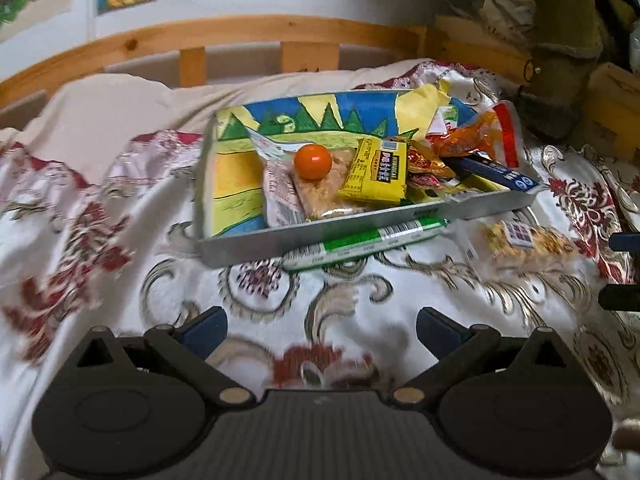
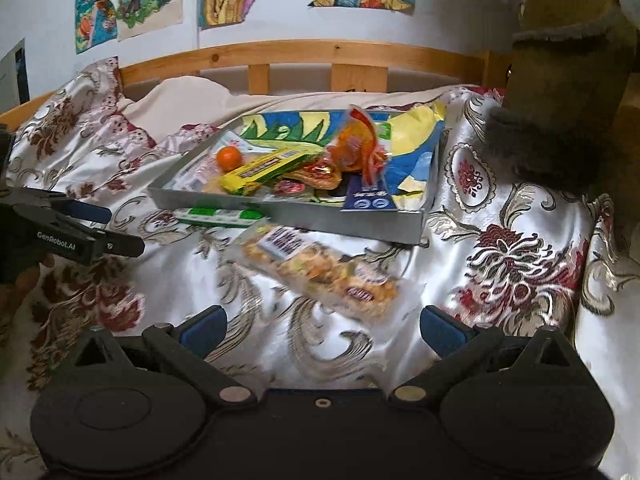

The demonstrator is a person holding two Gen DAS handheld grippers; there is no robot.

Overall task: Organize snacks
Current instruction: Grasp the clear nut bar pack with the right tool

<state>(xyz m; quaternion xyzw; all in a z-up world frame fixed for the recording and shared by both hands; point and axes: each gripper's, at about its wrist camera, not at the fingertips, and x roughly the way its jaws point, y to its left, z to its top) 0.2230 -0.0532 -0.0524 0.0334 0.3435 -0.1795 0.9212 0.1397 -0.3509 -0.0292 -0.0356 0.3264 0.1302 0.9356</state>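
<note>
A grey box (image 1: 320, 236) (image 2: 352, 226) with a painted lining lies on the bedspread. It holds several snacks: an orange ball (image 1: 313, 161) (image 2: 229, 158), a yellow packet (image 1: 374, 172) (image 2: 264, 170), an orange bag (image 1: 468, 136) (image 2: 356, 148) and a blue packet (image 1: 496, 174) (image 2: 370, 198). A green and white stick pack (image 1: 368, 242) (image 2: 218, 216) lies outside against the box's front wall. A clear bag of nut snack (image 1: 528, 242) (image 2: 320, 270) lies on the bedspread. My left gripper (image 1: 322, 330) (image 2: 108, 228) is open and empty. My right gripper (image 2: 322, 330) is open and empty, just short of the nut bag.
The white and red floral bedspread (image 1: 120, 216) (image 2: 500, 240) covers the bed. A wooden bed rail (image 1: 248, 34) (image 2: 320, 54) runs behind, under wall drawings. A brown plush shape (image 2: 568, 92) stands at the right, beside the box.
</note>
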